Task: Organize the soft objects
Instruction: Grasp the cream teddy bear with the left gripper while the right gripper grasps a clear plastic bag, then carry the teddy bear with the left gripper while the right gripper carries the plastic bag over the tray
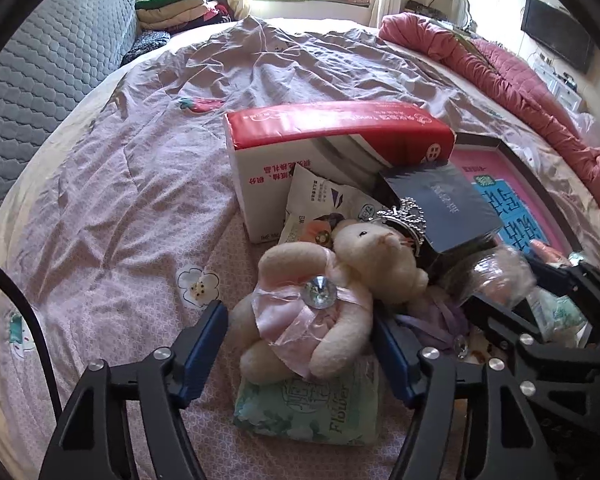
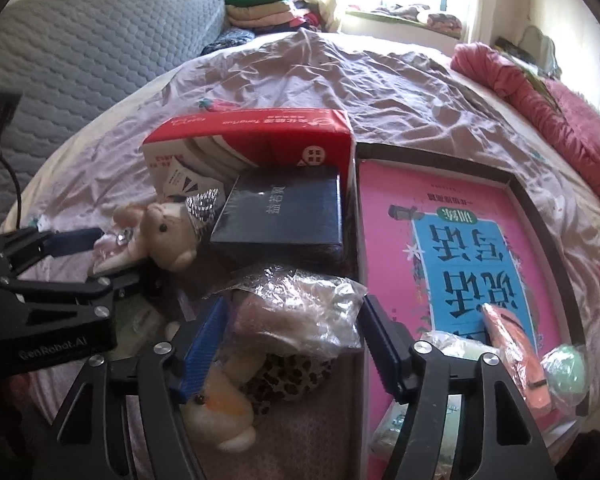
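On the bed, both tools, left tool and right tool, gape around plush toys.

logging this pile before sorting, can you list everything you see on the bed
plush bear: 1, cream in pink dress, front of the pile, on the tissue pack
tissue pack: 1, pale green, under the bear
silver tiara: 1, behind the bear's head
carton: 1, red and white, mid bed
dark box: 1, navy, leaning on the carton
bagged soft item: 1, clear plastic, between the right claw's fingers
leopard-print plush: 1, below the bag
pink book: 1, in the open tray
bedspread: 1, lilac
left claw: open around the bear
right claw: open around the bag
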`<action>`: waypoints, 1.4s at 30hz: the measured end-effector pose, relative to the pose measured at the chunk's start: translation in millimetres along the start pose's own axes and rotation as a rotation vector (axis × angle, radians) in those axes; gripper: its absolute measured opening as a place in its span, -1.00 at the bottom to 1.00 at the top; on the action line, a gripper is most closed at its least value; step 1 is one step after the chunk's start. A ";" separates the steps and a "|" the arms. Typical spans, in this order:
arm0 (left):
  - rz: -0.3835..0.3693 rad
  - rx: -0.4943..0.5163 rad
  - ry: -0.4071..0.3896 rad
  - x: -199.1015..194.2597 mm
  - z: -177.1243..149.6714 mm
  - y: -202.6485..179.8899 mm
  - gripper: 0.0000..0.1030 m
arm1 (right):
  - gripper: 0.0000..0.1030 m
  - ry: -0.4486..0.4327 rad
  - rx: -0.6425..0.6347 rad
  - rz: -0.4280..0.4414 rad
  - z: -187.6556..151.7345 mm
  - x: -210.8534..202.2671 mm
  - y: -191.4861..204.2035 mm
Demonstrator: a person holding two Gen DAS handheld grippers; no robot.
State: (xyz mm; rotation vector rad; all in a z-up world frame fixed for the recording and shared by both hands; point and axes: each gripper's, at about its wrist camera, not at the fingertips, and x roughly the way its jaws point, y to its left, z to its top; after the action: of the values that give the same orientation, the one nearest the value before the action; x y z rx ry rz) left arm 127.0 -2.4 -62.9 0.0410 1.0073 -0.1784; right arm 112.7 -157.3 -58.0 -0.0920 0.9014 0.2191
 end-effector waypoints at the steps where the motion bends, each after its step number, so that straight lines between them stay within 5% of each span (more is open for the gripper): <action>1: -0.005 -0.002 0.000 -0.1 0.0 0.5 0.31 | 0.24 -0.003 -0.004 -0.002 -0.7 0.5 0.8; 6: -0.052 -0.039 -0.014 -5.1 -0.4 7.3 0.15 | 0.19 -0.019 0.033 0.025 -3.2 -3.9 -6.9; 9: -0.105 -0.089 -0.033 -10.6 -0.9 16.9 -0.19 | 0.19 -0.050 0.066 0.053 -3.1 -16.3 -13.9; 18: -0.170 -0.144 -0.044 -18.1 -5.5 27.7 -0.41 | 0.19 -0.062 0.103 0.113 -10.2 -36.7 -19.3; 42: -0.172 -0.108 -0.112 -78.3 -12.9 -0.3 -0.45 | 0.19 -0.157 0.111 0.156 -6.0 -83.4 -24.7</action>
State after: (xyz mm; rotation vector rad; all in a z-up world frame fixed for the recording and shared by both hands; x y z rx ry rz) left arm 75.4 9.0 -3.7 -0.1527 0.9075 -0.2802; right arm 63.7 -194.9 3.4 0.0976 0.7633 0.3167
